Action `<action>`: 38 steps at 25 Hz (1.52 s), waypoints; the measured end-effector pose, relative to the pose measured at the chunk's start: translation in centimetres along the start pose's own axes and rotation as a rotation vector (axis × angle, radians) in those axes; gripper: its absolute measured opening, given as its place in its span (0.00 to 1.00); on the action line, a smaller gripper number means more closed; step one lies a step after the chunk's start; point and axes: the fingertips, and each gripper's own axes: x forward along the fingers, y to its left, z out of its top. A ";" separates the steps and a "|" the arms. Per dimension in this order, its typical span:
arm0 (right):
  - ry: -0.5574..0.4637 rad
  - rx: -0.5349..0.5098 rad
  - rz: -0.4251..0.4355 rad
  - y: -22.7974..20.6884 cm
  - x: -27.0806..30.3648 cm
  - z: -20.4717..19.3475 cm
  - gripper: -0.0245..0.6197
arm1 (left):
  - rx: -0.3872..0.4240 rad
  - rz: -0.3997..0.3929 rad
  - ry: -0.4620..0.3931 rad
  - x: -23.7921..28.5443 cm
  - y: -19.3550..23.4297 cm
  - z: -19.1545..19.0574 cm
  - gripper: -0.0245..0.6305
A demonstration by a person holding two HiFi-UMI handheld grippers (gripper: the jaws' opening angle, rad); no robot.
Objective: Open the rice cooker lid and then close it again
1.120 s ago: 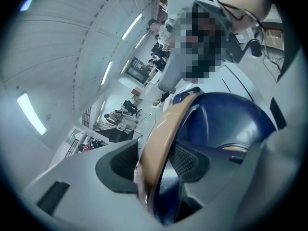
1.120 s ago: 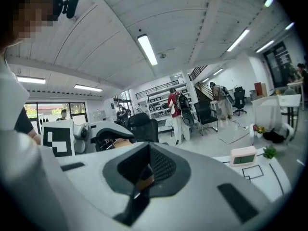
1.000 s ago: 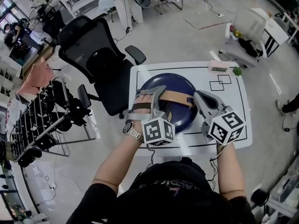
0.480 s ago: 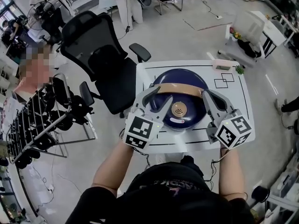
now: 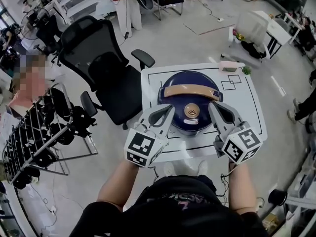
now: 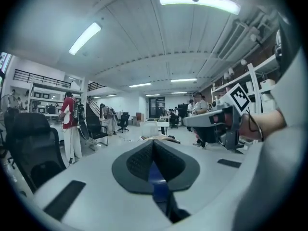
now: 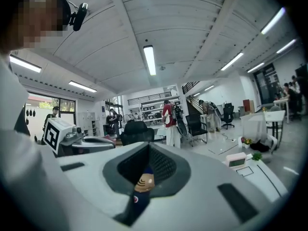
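The dark blue rice cooker [image 5: 190, 102] stands on the white table [image 5: 253, 113] with its lid down and its tan handle [image 5: 190, 91] lying across the top. My left gripper [image 5: 167, 113] hovers at the cooker's near left side; its jaws have just been closing and are now shut with nothing between them. My right gripper [image 5: 214, 108] is shut and empty at the near right side. In the left gripper view the shut pads [image 6: 154, 150] hide most of the cooker [image 6: 156, 179]. The right gripper view shows the gold steam cap [image 7: 143, 181] past the shut pads [image 7: 147, 153].
A black office chair [image 5: 101, 65] stands left of the table. A small pink device [image 5: 231, 66] and a bit of green sit at the table's far right corner. A rack of dark gear [image 5: 34, 132] fills the left. People stand far back.
The left gripper has come off the handle, drawn back toward the person, rolled and shut its jaws. The right gripper has also drawn back a little. The cooker stays closed.
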 end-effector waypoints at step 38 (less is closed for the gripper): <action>-0.018 -0.019 0.334 -1.2 -25.6 -3.1 0.04 | -0.085 0.293 0.024 -4.5 -29.9 0.0 0.04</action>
